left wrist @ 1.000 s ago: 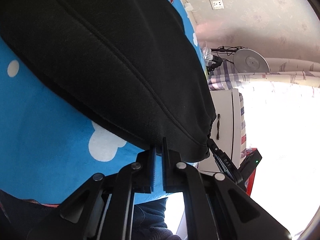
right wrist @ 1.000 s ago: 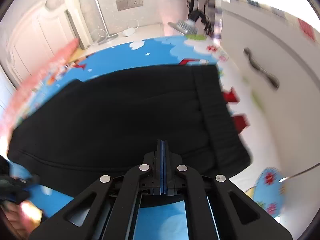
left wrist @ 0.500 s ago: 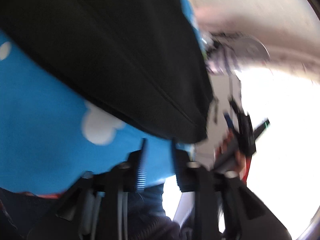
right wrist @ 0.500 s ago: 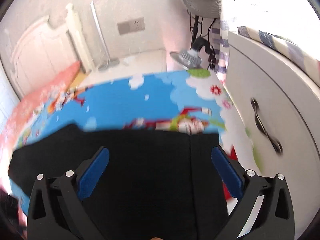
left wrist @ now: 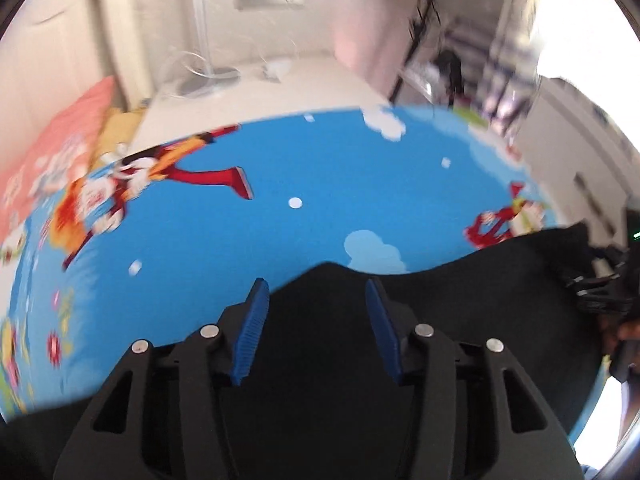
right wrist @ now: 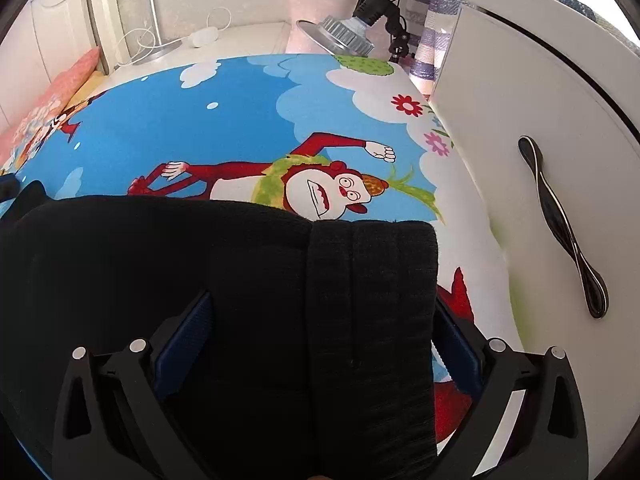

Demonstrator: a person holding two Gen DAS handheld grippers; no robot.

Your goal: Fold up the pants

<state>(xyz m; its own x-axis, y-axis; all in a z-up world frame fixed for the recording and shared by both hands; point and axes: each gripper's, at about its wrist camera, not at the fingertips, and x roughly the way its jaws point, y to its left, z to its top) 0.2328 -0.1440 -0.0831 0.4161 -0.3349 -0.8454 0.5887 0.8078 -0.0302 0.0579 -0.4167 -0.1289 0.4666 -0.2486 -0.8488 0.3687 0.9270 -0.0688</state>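
Both grippers have let go since a second ago, when their jaws were pressed together at the cloth. Now the left gripper [left wrist: 314, 312] has its jaws partly spread, having just been opening, with nothing pinched; it looks down over an edge of the black pants [right wrist: 248, 304], which lie folded on the blue cartoon mat [right wrist: 168, 128]. Wide-spread jaws of the right gripper [right wrist: 320, 340] straddle the ribbed waistband [right wrist: 372, 280] without pressing it. Only the right view shows the white cabinet [right wrist: 516, 128] beside the mat sharply; the left view is blurred, with the other gripper at its right rim.
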